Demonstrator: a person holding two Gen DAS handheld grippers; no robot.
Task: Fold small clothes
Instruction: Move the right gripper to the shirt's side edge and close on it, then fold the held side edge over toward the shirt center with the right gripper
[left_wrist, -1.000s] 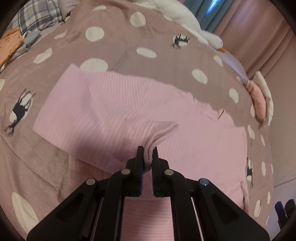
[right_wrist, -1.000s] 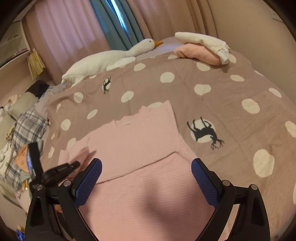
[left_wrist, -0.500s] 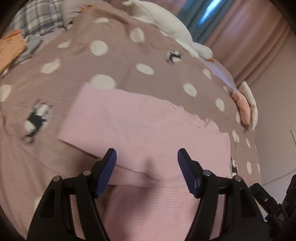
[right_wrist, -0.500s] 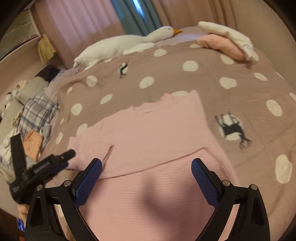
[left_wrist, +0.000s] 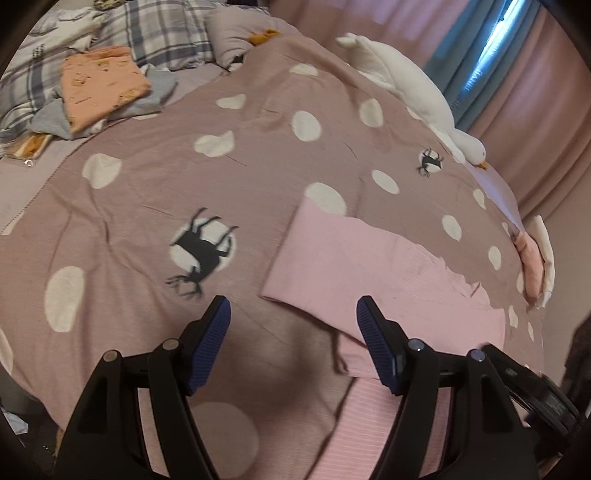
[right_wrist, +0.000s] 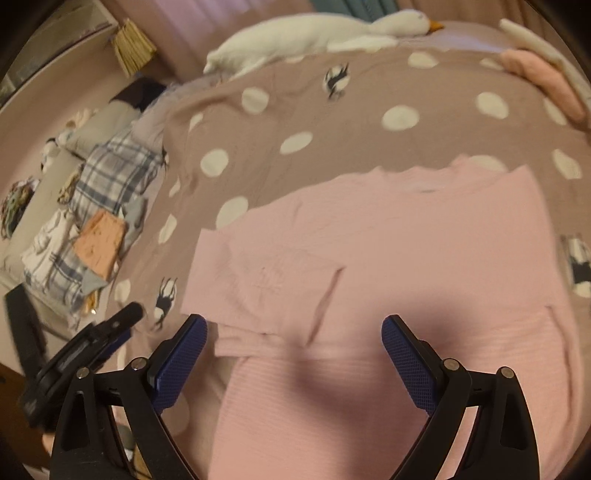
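A pink ribbed top (right_wrist: 388, 258) lies flat on the dotted mauve bedspread (left_wrist: 155, 192), with its sleeves folded across the body. In the left wrist view the top (left_wrist: 376, 266) lies to the right of centre. My left gripper (left_wrist: 293, 332) is open and empty, above the bedspread at the top's left edge. My right gripper (right_wrist: 293, 354) is open and empty, above the top's lower half. The left gripper also shows at the left edge of the right wrist view (right_wrist: 110, 328).
A white goose plush (left_wrist: 406, 85) lies at the bed's far side. A folded pink and white garment pile (right_wrist: 546, 74) sits at the far corner. Checked bedding with a folded orange garment (left_wrist: 99, 85) lies near the pillows.
My left gripper let go of the pink fold, opened, and swung left off the top. My right gripper stayed open and shifted left over the top.
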